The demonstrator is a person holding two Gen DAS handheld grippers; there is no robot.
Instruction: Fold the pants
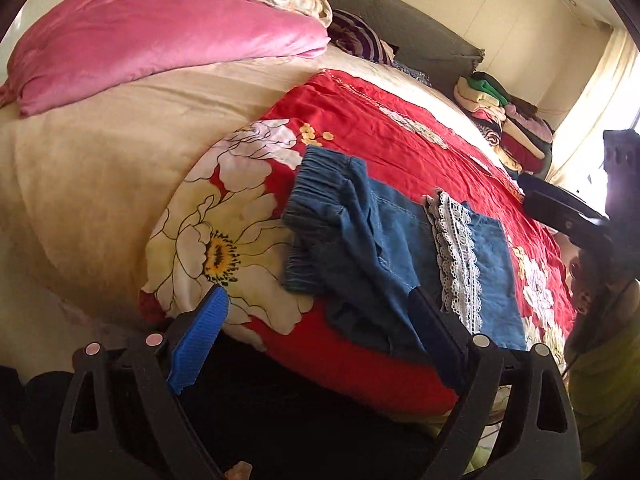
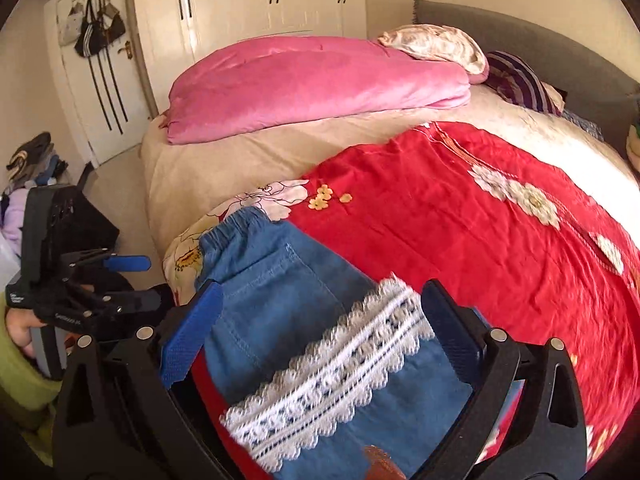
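Pants (image 1: 360, 240): matt blue denim, ribbed elastic waistband, white openwork lace trim (image 2: 328, 364). Left claw (image 1: 320, 332): matt black plastic, ridged blue pads (image 1: 200, 340), shiny metal rivets. Red cover (image 2: 460, 232): smooth printed cloth. Pink duvet (image 2: 312, 80) at 12 o'clock: velvety, slight sheen. Wardrobe (image 2: 260, 0): glossy.

Black-framed grippers — left gripper (image 1: 320, 312), right gripper (image 2: 320, 308) — blue ribbed pads, silver screws, lime-green sleeve (image 2: 20, 376).

Blue denim pants (image 1: 384, 236), white lace trim (image 2: 332, 364), red floral bedspread (image 2: 460, 208)
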